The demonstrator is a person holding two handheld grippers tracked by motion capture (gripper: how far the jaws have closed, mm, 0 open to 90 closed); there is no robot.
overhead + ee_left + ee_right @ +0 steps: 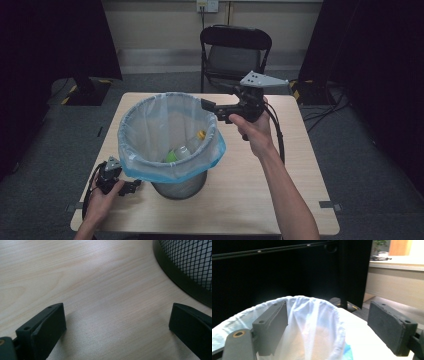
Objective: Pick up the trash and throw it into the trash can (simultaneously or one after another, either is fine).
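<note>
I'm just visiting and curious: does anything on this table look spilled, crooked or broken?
Nothing stands out. The mesh bin stands upright on the table, its blue bag folded over the rim, with bottles inside. Nothing looks spilled. Both tools, left and right, are open and hold nothing.

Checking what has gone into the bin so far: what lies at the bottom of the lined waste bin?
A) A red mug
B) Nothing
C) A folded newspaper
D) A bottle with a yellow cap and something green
D: in the high view, a clear bottle with a yellow cap and a green object lie inside the bin's bag.
</note>
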